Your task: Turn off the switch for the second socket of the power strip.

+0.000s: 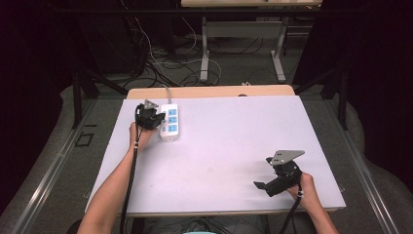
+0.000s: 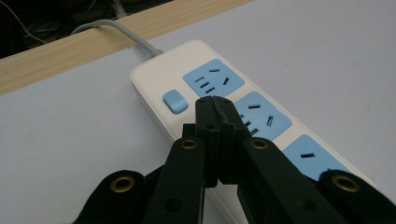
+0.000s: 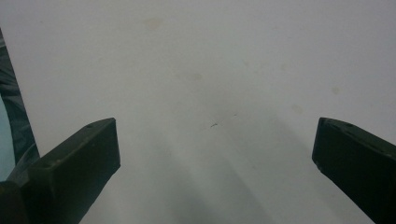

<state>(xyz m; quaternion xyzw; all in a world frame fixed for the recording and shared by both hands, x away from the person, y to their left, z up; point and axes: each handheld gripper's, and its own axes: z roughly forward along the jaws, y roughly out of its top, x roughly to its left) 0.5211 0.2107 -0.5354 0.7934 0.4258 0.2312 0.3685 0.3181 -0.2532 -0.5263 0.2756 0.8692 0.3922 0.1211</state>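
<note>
A white power strip [image 1: 170, 122] with blue sockets lies near the table's far left corner, its grey cord running off the back edge. In the left gripper view the strip [image 2: 154, 74] shows a blue switch [image 2: 175, 101] beside its first socket. My left gripper [image 2: 214, 100] is shut, with nothing between its jaws, and its tips hover just over the strip next to the switch. In the high view the left gripper [image 1: 157, 118] sits at the strip's left side. My right gripper [image 1: 260, 185] rests near the front right, and its jaws [image 3: 215, 154] stand wide open over bare table.
The table has a pale lilac top [image 1: 229, 146] with a wooden strip [image 1: 209, 91] along its far edge. Cables and grey table legs [image 1: 204, 53] lie on the floor beyond. Dark curtains stand at both sides.
</note>
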